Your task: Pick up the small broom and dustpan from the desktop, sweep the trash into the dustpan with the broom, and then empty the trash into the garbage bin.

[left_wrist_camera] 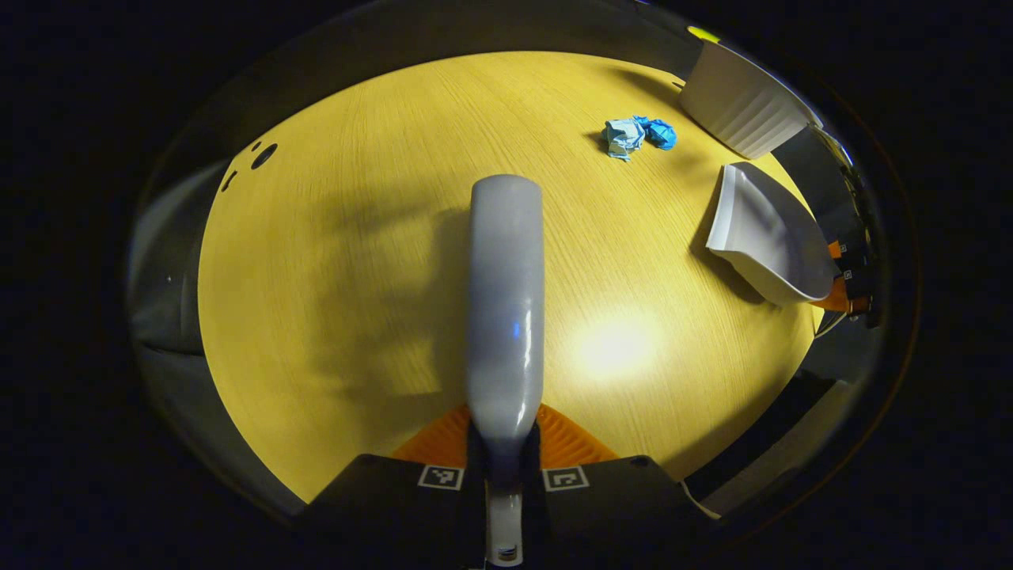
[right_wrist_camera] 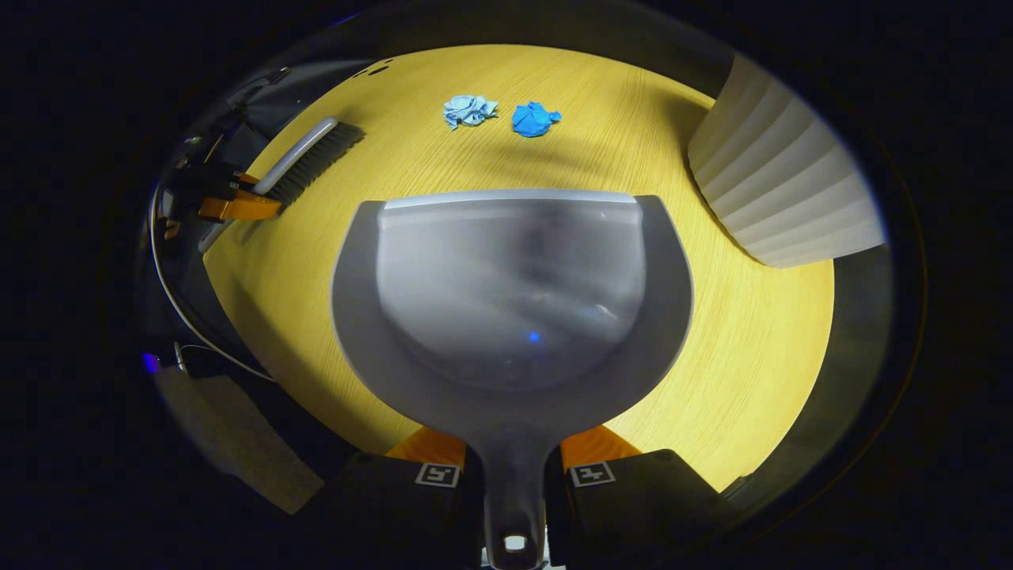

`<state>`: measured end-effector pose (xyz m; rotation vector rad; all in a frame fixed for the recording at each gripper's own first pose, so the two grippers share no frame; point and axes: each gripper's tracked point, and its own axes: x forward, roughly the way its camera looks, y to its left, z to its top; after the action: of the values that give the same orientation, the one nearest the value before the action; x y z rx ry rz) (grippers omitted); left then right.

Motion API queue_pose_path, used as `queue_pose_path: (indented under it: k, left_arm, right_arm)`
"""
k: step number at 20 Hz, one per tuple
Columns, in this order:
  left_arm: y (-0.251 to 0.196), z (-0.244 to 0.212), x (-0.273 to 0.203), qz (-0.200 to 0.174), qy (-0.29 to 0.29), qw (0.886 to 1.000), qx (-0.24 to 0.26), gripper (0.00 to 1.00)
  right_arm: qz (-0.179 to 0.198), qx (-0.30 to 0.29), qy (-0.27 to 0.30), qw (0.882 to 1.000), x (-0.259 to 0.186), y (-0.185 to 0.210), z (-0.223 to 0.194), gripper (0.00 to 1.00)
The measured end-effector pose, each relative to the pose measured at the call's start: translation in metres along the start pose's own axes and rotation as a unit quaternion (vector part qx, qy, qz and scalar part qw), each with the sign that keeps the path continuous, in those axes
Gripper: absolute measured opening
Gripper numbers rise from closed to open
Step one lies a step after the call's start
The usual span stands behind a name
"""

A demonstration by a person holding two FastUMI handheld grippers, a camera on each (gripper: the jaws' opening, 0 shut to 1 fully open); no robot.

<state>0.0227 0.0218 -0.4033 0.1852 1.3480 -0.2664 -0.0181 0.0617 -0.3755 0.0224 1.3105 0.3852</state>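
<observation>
Both tools are picked up: the left gripper (left_wrist_camera: 504, 467) is clamped on the broom (left_wrist_camera: 506, 317), the right gripper (right_wrist_camera: 513, 467) on the dustpan (right_wrist_camera: 514, 293) handle. Sweeping comes next (trash (right_wrist_camera: 502, 115) lies ahead on the desk (right_wrist_camera: 760, 364), near the bin (right_wrist_camera: 779, 198)), so the pan's lip must go down beside it.

A yellow wood-grain bench (left_wrist_camera: 356, 277) spans the middle of both views, with a bright glare patch at lower right in the left gripper view. Dark holes (left_wrist_camera: 263, 155) pierce its upper-left edge. A thin cable (right_wrist_camera: 170, 293) curves along the left edge of the right gripper view.
</observation>
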Motion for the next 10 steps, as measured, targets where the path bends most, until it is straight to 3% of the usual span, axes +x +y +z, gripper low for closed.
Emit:
queue_pose_path:
  k: [6, 10]
  left_arm:
    - [0.009, 0.043, -0.007, 0.020, -0.026, 0.997, 0.071, 0.20]
    - [-0.003, 0.098, 0.000, 0.001, -0.049, 0.993, 0.109, 0.20]
  right_arm:
    - [-0.006, -0.001, 0.018, 1.000, -0.005, 0.003, -0.001, 0.35]
    - [-0.011, -0.011, 0.033, 0.999, -0.008, 0.006, 0.004, 0.35]
